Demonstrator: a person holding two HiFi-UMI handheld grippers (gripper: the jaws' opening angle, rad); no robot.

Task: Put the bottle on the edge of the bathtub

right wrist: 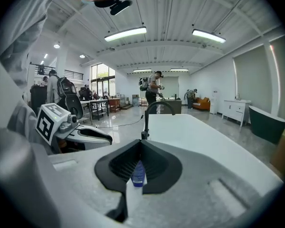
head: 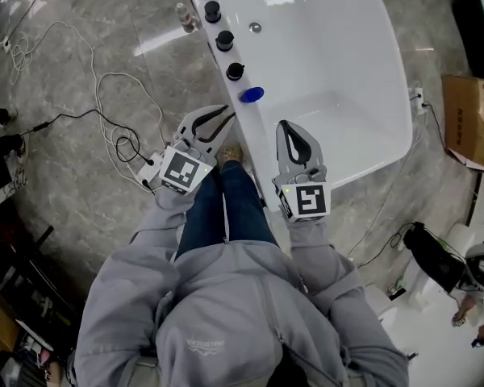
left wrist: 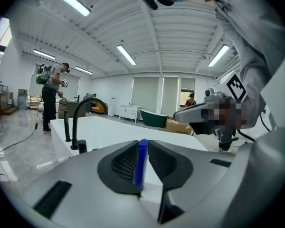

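A small blue bottle [head: 251, 94] stands upright on the white bathtub's [head: 395, 87] near left rim, just past the last black knob. My left gripper [head: 230, 118] hovers just short of it, apart from it, its jaws a narrow gap apart. In the left gripper view, the bottle [left wrist: 142, 165] shows through that gap of the left gripper [left wrist: 140, 144]. My right gripper [head: 284, 125] hangs over the tub's near corner, to the bottle's right, with its tips together and nothing held. The right gripper view shows the bottle [right wrist: 138, 173] beyond the right gripper [right wrist: 141, 144].
Black tap knobs [head: 224, 40] line the rim beyond the bottle. A clear bottle [head: 185, 14] stands on the grey floor by the tub. White cables [head: 113, 127] lie at the left. A cardboard box [head: 468, 119] sits at the right. Another person [left wrist: 50, 96] stands beyond the tub.
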